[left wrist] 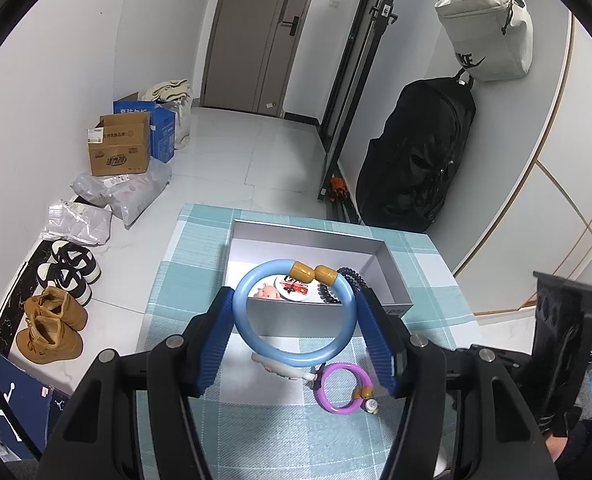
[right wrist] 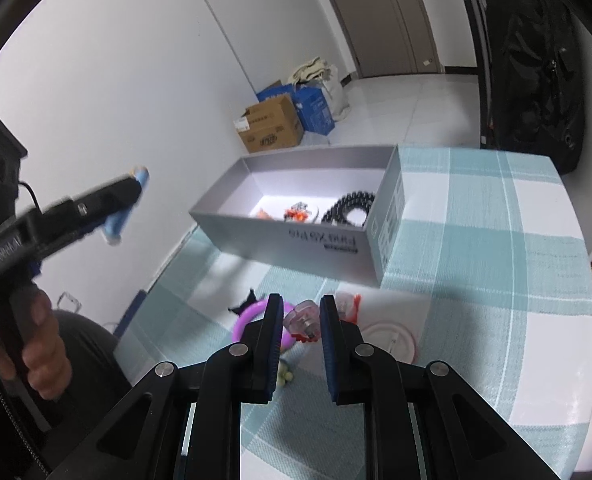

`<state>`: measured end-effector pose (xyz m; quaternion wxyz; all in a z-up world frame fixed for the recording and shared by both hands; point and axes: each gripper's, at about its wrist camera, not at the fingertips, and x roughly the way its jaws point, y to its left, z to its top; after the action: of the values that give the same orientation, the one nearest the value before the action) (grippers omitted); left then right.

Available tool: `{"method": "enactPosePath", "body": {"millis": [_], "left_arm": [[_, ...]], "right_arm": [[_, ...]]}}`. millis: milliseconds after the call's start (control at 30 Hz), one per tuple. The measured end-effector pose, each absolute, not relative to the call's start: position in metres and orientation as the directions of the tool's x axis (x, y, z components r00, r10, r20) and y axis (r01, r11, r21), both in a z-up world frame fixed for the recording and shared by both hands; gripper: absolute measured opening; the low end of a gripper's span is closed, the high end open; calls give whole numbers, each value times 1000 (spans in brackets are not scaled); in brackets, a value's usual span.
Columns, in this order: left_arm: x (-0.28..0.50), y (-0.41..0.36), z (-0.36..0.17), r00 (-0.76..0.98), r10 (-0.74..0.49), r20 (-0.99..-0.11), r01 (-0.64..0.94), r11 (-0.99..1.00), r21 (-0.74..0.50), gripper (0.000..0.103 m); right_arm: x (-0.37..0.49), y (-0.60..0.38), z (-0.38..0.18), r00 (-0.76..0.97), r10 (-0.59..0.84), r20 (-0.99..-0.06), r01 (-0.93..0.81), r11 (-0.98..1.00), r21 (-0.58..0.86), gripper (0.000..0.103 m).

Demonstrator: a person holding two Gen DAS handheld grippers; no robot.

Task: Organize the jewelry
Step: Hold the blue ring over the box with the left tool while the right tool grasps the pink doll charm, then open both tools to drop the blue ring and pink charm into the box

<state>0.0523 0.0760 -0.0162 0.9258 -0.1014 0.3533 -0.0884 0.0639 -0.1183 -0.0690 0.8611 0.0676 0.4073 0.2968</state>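
Holding the blue bangle (left wrist: 294, 312), the left tongs (left wrist: 296, 336) pinch it across its width, one blue pad on each side, with its two amber beads uppermost. The bangle hangs in the air just in front of the near wall of the grey box (left wrist: 395, 264), above the table (left wrist: 200, 248). Inside the box lie a black beaded bracelet (right wrist: 349, 208), a round badge (left wrist: 292, 288) and small charms. In front of the box, on the checked cloth, rest a purple ring (left wrist: 341, 388) and a white plate (right wrist: 387, 340).

The right tongs (right wrist: 299, 316) are pressed nearly together on a small clear pink trinket (right wrist: 303, 318), held off the cloth near the purple ring.

To finish this step well, the bangle should probably be carried forward over the near wall, lowered until close to the box floor beside the black bracelet, and only then released, so that it does not bounce out or strike the rim.
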Motion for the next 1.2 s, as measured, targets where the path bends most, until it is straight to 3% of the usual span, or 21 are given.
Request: {"method": "enactPosePath", "body": {"millis": [433, 1200], "left_arm": [[89, 53, -22, 710, -238, -663, 104, 966, -235, 57], [149, 43, -45, 640, -260, -723, 92, 960, -264, 57]], "right_arm": [[95, -121, -39, 528, 636, -562, -486, 770, 414, 17], [155, -114, -35, 507, 661, -553, -484, 749, 452, 17]]}}
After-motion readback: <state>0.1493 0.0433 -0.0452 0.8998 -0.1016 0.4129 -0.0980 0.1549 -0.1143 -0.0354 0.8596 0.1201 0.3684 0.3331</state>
